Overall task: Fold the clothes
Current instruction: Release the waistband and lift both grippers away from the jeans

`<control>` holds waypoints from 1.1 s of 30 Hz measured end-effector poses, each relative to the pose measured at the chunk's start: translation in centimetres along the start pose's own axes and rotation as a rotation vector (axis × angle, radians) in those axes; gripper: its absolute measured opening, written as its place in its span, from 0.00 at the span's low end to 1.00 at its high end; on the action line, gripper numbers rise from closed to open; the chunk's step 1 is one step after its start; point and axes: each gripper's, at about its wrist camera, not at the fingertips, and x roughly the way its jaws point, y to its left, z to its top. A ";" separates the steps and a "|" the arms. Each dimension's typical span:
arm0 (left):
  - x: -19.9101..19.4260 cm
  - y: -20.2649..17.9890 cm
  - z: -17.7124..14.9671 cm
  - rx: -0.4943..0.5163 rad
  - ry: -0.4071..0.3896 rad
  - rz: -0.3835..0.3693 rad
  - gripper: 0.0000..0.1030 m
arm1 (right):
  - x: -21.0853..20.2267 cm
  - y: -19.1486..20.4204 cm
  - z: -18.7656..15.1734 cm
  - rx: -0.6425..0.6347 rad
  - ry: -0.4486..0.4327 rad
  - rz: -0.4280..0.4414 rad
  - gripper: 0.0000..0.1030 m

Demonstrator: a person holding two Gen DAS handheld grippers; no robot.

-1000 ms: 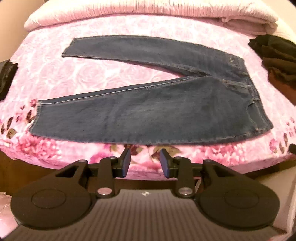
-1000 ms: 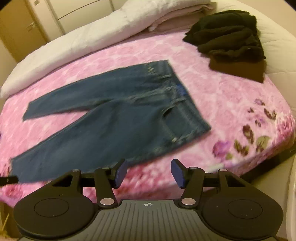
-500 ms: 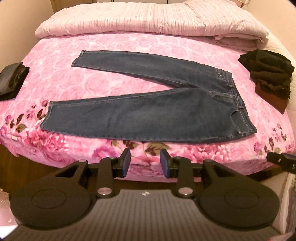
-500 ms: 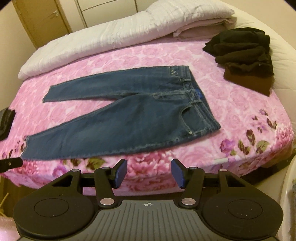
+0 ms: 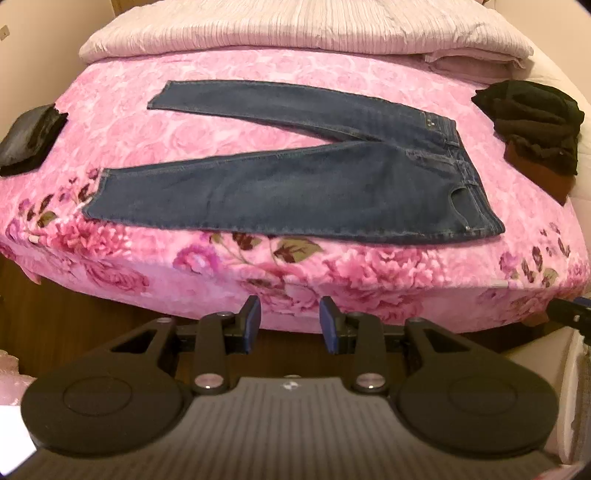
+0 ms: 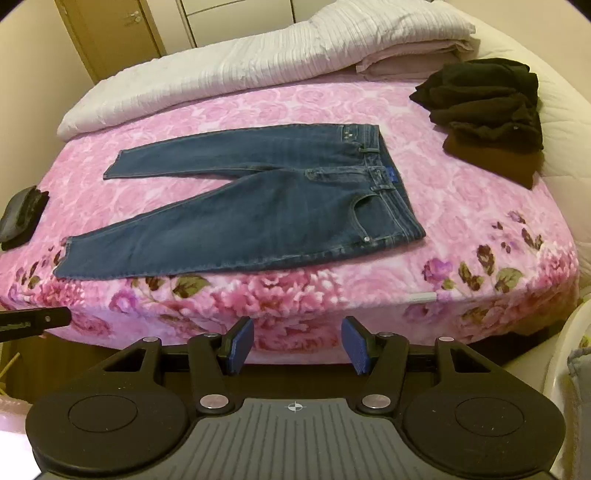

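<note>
Left wrist view: your left gripper (image 5: 290,319) hangs off the near edge of the bed, its blue-padded fingers parted with nothing between them. Ahead of it the jeans (image 5: 295,184) lie flat on the pink floral blanket (image 5: 258,269), waistband to the right and the two legs splayed out to the left, the near leg running close along the near edge. A small dark folded item (image 5: 29,138) sits at the far left of the blanket, well apart from the jeans. To the right, a pile of black and brown clothes (image 5: 532,125) rests near the waistband but not touching it. A pale folded quilt (image 5: 295,29) lies across the far side. The tip of your other tool shows at the right edge of this view.

In the right wrist view, your right gripper (image 6: 297,345) is likewise spread wide and empty, held short of the near edge of the bed. From here the jeans (image 6: 258,214) show a blue tag at the waistband. The dark clothes pile (image 6: 487,110) lies far right, the quilt (image 6: 240,70) beyond, and a wooden door (image 6: 110,37) stands at the far left.
</note>
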 end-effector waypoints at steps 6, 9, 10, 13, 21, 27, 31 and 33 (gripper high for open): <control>4.3 -0.2 -0.4 0.055 -0.015 -0.083 0.30 | -1.6 -1.1 -0.4 -0.019 -0.022 0.026 0.55; 7.6 -0.6 0.0 0.145 -0.011 -0.105 0.29 | -4.1 -1.7 0.4 -0.063 -0.046 0.045 0.55; 8.8 -0.8 0.1 0.174 -0.008 -0.106 0.29 | -5.3 -1.9 0.7 -0.079 -0.056 0.055 0.55; 12.2 -0.3 0.4 0.160 0.033 -0.123 0.29 | -9.0 -2.5 1.8 -0.127 -0.085 0.087 0.55; 19.6 5.5 0.2 -0.116 0.174 -0.158 0.27 | -19.1 -4.3 4.6 -0.250 -0.164 0.173 0.55; 19.1 5.4 -0.8 -0.135 0.172 -0.105 0.25 | -19.7 -3.3 3.4 -0.253 -0.209 0.153 0.86; 14.7 3.8 -1.1 -0.174 0.144 -0.124 0.26 | -10.9 -2.2 1.9 -0.138 -0.134 0.089 0.86; 12.4 2.9 -1.0 -0.148 0.127 -0.100 0.27 | -6.8 -1.2 1.0 -0.123 -0.094 0.030 0.86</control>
